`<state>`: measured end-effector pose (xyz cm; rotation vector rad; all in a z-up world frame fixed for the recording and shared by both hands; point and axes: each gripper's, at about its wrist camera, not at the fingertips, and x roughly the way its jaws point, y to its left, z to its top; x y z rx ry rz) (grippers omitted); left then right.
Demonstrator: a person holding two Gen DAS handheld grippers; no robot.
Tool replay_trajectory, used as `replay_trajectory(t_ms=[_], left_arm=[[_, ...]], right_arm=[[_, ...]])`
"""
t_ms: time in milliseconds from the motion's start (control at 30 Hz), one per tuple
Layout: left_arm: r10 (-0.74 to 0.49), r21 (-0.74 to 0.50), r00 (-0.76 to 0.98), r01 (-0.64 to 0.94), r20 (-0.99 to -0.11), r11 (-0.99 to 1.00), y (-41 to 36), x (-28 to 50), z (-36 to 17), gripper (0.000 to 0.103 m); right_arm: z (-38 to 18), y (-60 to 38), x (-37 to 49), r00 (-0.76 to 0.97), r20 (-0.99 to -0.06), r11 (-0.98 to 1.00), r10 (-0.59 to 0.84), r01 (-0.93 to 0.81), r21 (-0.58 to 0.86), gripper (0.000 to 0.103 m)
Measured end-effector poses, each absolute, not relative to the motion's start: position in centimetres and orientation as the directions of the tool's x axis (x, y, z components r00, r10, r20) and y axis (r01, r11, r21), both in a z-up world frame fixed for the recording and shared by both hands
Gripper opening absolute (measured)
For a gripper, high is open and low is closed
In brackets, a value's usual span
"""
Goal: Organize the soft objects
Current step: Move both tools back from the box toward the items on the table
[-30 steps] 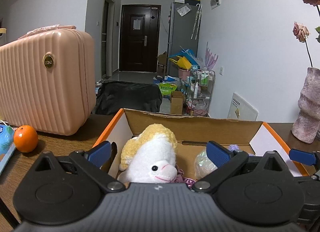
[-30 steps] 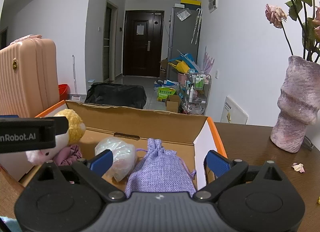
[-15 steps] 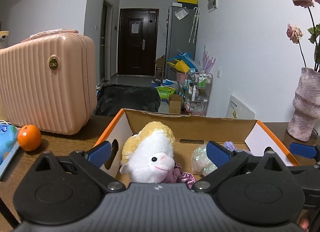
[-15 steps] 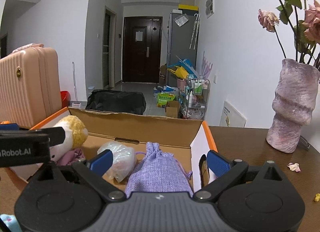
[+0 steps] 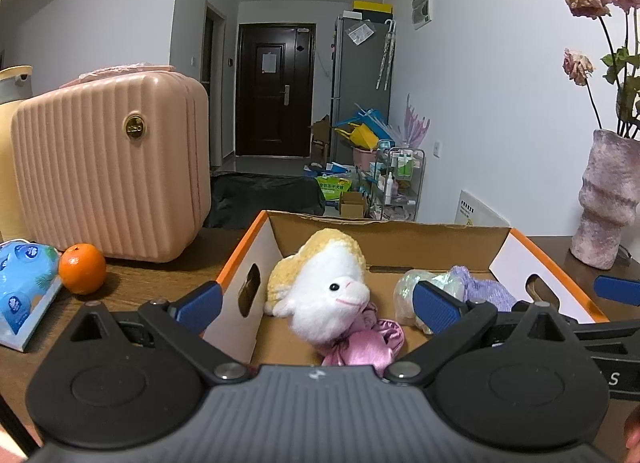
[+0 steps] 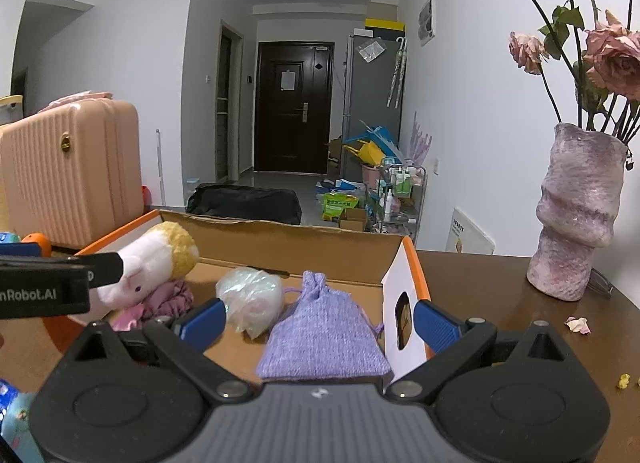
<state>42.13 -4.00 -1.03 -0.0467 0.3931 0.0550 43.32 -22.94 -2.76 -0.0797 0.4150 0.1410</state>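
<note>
An open cardboard box (image 5: 244, 263) (image 6: 404, 291) with orange rims sits on the brown table. Inside lie a white and yellow plush sheep (image 5: 324, 291) (image 6: 156, 263), a pink satin cloth (image 5: 364, 343) (image 6: 160, 299), a clear plastic bag (image 5: 416, 287) (image 6: 250, 297) and a lilac drawstring pouch (image 5: 484, 291) (image 6: 324, 335). My left gripper (image 5: 316, 305) is open in front of the box, the sheep showing between its fingers. My right gripper (image 6: 318, 321) is open too, the pouch showing between its fingers. Neither holds anything.
A pink ribbed suitcase (image 5: 112, 175) stands at the left, with an orange (image 5: 82, 269) and a blue tissue pack (image 5: 24, 283) beside it. A mauve vase (image 6: 576, 211) of dried roses stands right of the box. Petals (image 6: 578, 325) lie on the table.
Both grippers have drawn back from the box and risen a little, so more of its contents shows. The sheep, bag and pouch stay in place. Both grippers remain open.
</note>
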Motion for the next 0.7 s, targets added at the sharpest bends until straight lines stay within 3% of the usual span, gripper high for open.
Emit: replay_trajectory(t_ms=[333, 700], left_arm=[[0.072, -0.008, 0.937, -0.08, -0.341, 0.997, -4.1, 40.5, -1.8, 0.103], [0.086, 0.029, 0.917, -0.081, -0.39, 0.996, -4.3, 41.1, -3.5, 0.103]], right_arm=[[-3.5, -22.9, 41.6, 0.917, -0.386, 0.989, 0.097, -0.132, -0.066, 0.103], [-4.7, -23.6, 41.6, 0.915, -0.384, 0.991, 0.12, -0.135, -0.014, 0.103]])
